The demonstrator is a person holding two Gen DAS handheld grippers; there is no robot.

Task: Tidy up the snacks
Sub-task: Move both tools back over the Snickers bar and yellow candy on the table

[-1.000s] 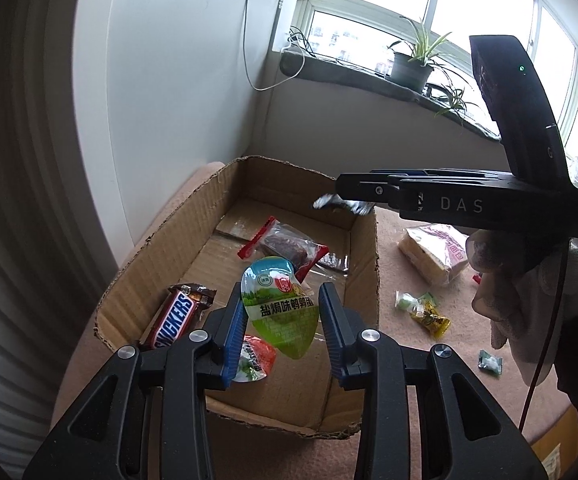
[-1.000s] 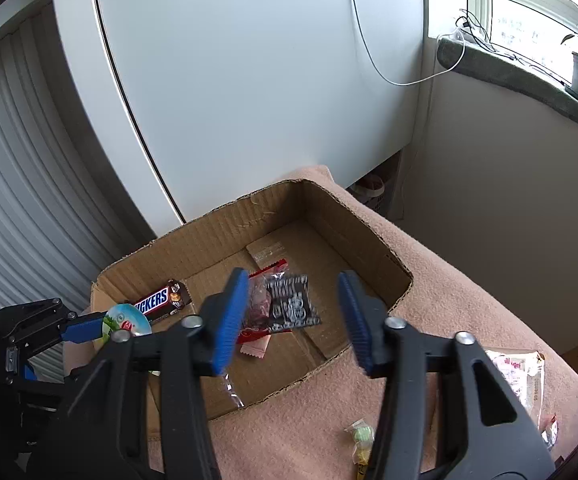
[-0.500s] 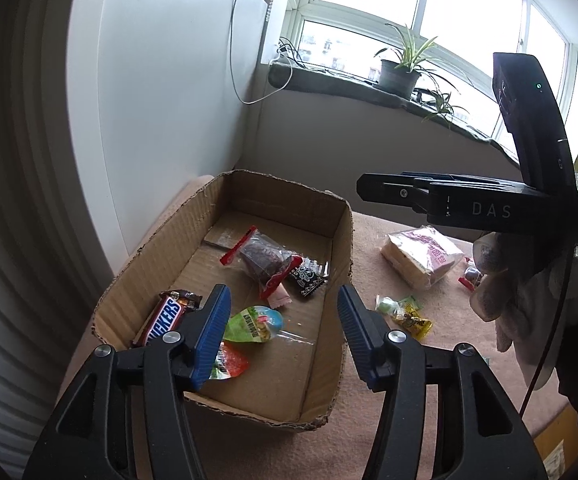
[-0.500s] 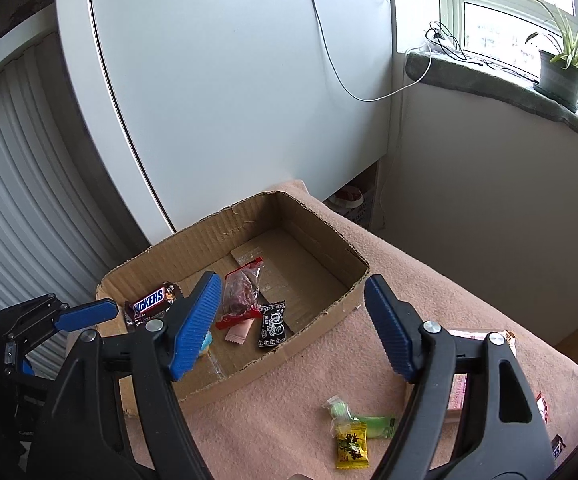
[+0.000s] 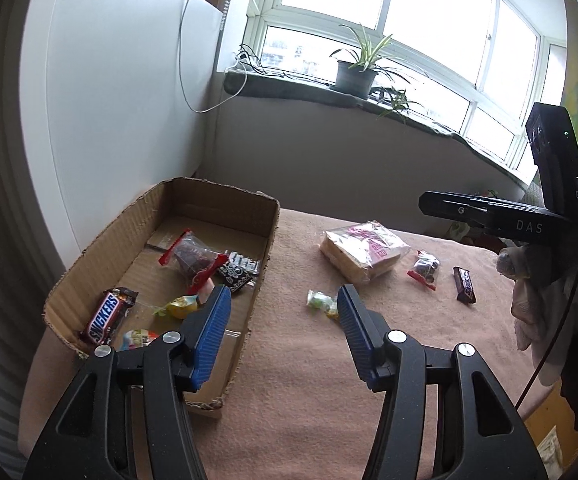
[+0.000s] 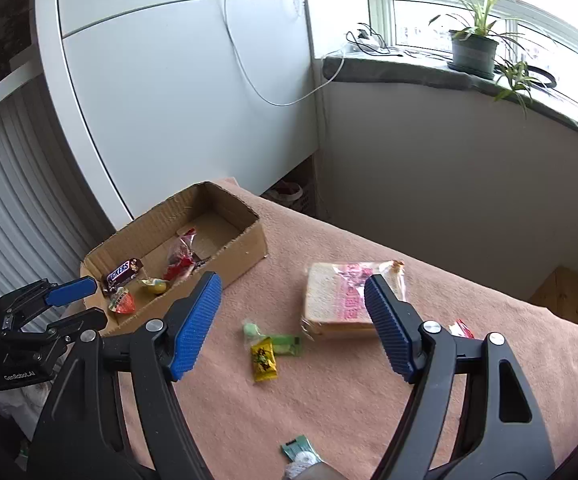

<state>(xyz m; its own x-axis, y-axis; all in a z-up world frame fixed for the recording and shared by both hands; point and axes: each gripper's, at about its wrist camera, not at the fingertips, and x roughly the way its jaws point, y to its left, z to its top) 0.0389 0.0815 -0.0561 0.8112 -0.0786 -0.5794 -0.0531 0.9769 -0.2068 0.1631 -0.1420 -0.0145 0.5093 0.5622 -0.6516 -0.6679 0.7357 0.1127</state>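
Now you're between pickups: left gripper (image 5: 283,332) and right gripper (image 6: 293,322) both gape empty. Some snacks lie in the cardboard box (image 6: 249,246); next, lower onto the small green and yellow packets (image 6: 271,350) lying loose on the cloth.

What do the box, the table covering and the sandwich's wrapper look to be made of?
Box: brown corrugated cardboard, matte, with ragged torn rims. Table covering: soft pinkish cloth, probably fleece or terry, with a fuzzy, unshiny nap. Sandwich wrapper: thin clear plastic film with pink print, glossy and crinkled, the bread showing through.
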